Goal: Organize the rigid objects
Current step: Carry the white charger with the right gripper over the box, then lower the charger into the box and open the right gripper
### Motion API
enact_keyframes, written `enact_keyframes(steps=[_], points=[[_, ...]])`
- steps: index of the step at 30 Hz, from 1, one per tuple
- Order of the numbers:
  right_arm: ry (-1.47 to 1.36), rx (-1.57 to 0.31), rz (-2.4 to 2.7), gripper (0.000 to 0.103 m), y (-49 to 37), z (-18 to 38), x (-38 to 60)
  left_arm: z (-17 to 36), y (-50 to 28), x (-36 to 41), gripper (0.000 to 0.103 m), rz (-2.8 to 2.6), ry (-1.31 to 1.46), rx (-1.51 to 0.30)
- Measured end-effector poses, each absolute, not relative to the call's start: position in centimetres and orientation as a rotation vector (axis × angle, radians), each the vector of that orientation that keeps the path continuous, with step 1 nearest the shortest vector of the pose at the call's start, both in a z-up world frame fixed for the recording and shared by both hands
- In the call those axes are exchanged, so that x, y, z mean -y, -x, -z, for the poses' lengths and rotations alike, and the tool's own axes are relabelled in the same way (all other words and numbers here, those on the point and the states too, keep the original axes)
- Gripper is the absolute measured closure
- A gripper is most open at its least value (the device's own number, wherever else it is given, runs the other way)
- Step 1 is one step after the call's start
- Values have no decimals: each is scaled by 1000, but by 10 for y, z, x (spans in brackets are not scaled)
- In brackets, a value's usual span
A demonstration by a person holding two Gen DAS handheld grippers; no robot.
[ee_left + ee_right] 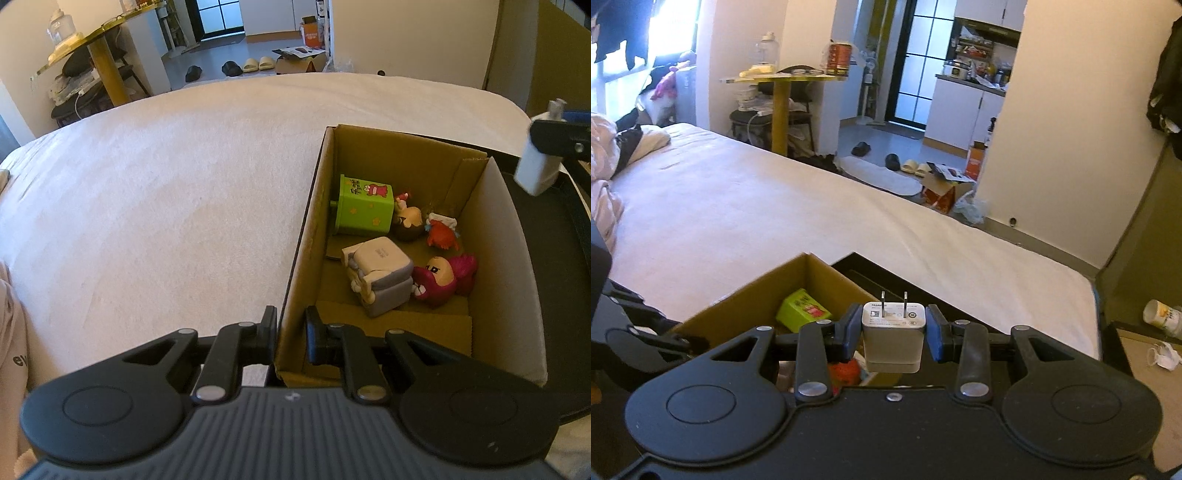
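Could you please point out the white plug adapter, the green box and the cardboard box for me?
white plug adapter (893,341): right wrist view, on its front face.
green box (364,205): left wrist view, on its printed side.
cardboard box (493,236): left wrist view, on its pale inner right wall.

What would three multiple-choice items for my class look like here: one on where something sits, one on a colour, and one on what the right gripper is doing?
1. Where does the left gripper grip?
A. the near wall of the cardboard box
B. the green toy box
C. the bed sheet

2. What colour is the toy box with the cartoon print lying in the cardboard box?
A. blue
B. green
C. white

3. What is the state of the right gripper?
A. open and empty
B. shut on a red figurine
C. shut on the white plug adapter

Answers:
1 A: its fingers straddle the box's near edge, one inside and one outside.
2 B: the left wrist view shows its sides bright green.
3 C: both pads press the adapter's sides, prongs pointing up.
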State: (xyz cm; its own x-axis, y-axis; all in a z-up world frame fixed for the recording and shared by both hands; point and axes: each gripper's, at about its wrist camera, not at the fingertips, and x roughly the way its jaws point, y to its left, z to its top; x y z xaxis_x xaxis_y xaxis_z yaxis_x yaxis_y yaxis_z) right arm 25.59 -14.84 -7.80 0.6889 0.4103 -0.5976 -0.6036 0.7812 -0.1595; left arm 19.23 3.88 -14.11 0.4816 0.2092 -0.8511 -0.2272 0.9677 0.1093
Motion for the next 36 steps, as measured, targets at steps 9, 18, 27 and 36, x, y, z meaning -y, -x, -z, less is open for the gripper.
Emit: enact_keyframes(steps=[9,18,27,36], points=[[332,-623,-636,67,-262,89,128,141,-191,-42,90,-255,39,-1026],[309,-715,-667,66,-269,112,112,140,-189,-47,90,-248,66,-1022],[321,-776,-669,66,-272,127,103,141,-189,-50,90,-244,84,-1021],[320,-798,-660,66,-271,134,102,141,-187,-53,90,-237,91,-1018]])
